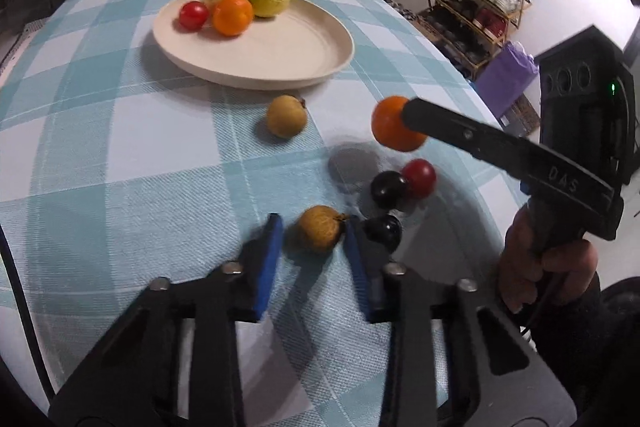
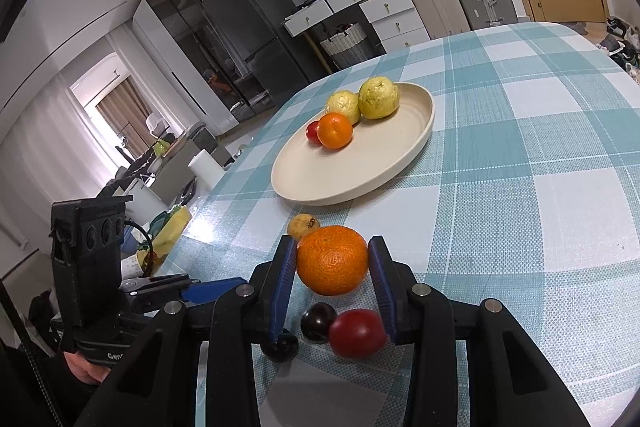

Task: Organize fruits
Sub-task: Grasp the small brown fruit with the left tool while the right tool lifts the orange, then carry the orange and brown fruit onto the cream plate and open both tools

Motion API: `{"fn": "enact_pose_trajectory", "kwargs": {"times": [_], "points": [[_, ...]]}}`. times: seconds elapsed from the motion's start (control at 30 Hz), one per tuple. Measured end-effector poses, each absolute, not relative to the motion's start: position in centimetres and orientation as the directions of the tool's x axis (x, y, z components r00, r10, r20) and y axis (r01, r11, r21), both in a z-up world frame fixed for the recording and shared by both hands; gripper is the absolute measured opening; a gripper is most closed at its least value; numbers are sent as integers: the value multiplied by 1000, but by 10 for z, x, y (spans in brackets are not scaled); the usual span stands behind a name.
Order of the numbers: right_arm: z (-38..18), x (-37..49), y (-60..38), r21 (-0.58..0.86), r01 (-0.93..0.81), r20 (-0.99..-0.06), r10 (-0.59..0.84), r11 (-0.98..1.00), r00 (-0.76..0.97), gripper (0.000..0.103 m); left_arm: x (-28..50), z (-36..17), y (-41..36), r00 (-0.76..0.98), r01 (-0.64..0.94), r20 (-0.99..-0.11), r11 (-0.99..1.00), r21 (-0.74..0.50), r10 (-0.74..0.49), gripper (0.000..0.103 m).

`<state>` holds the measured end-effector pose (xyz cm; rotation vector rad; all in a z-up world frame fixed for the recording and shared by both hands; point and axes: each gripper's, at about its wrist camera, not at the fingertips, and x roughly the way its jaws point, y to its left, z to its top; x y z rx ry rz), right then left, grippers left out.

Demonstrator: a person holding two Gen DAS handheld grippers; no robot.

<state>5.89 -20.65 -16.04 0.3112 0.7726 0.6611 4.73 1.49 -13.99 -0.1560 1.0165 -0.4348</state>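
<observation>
The tablecloth (image 2: pixel 520 187) is a woven, matt fabric with a visible ribbed weave in pale blue and white checks. The plate (image 1: pixel 304 63) has a smooth, matt cream surface, apparently ceramic or plastic. The held orange (image 2: pixel 332 261) shows a pitted, slightly glossy peel; the brown fruit (image 1: pixel 320 229) has a rough, dull skin. The red tomato (image 2: pixel 357 333) and the dark round fruits (image 1: pixel 388 189) are smooth and glossy. The yellow-green fruits (image 2: pixel 378 98) on the plate look bumpy and faintly waxy. Gripper fingers (image 1: pixel 269 259) carry matt blue ribbed pads on matt black plastic arms fastened by bright metal screws (image 2: pixel 420 289).
</observation>
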Motion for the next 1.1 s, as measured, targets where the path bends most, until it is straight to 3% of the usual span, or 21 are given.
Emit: {"fn": "enact_pose_trajectory", "kwargs": {"times": [0.57, 1.1], "points": [[-160, 58, -203, 474, -446, -547, 650, 760, 527, 38, 60, -118, 39, 513, 253, -749, 908, -334, -419, 21], [-138, 74, -196, 457, -467, -537, 653, 757, 533, 38, 124, -95, 80, 588, 182, -708, 917, -355, -391, 21]]}}
